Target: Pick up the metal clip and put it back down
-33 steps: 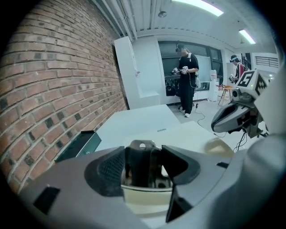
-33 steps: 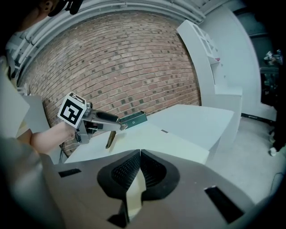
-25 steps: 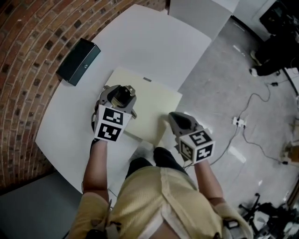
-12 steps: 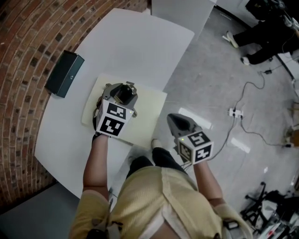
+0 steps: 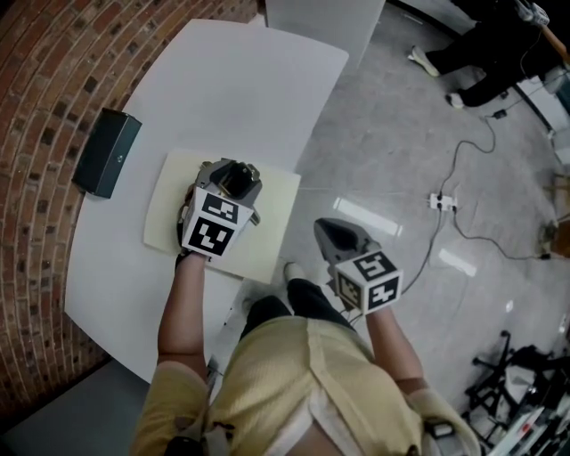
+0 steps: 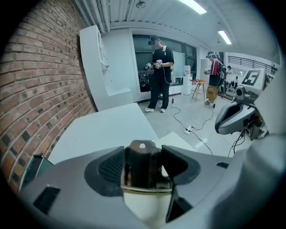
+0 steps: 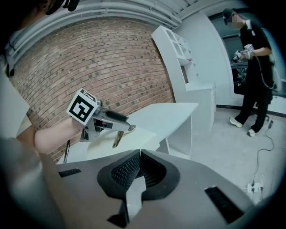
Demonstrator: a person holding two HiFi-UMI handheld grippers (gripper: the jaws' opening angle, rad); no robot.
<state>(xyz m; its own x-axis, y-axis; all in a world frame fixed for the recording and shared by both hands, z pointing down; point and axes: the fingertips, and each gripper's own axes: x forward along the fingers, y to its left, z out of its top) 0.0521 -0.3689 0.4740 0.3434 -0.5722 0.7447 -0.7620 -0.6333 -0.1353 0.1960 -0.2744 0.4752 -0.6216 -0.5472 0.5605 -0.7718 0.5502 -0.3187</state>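
A: What has the left gripper [image 6: 143, 156] got?
B: Its jaws are clamped on the clip [image 6: 142, 166], which hangs down from them over the cream mat [image 5: 272, 209].
A: And the right gripper [image 7: 140, 162]?
B: Jaws pressed together, nothing between them; it hangs off the table [image 5: 249, 80] edge, above the floor [image 5: 401, 134].
A: Anything else on the table?
B: A dark box [image 5: 107, 151] near the brick wall [image 5: 36, 71], well apart from the mat.

Ceiling strip lights [image 6: 194, 5] give even brightness; fisheye edges darken, warp.
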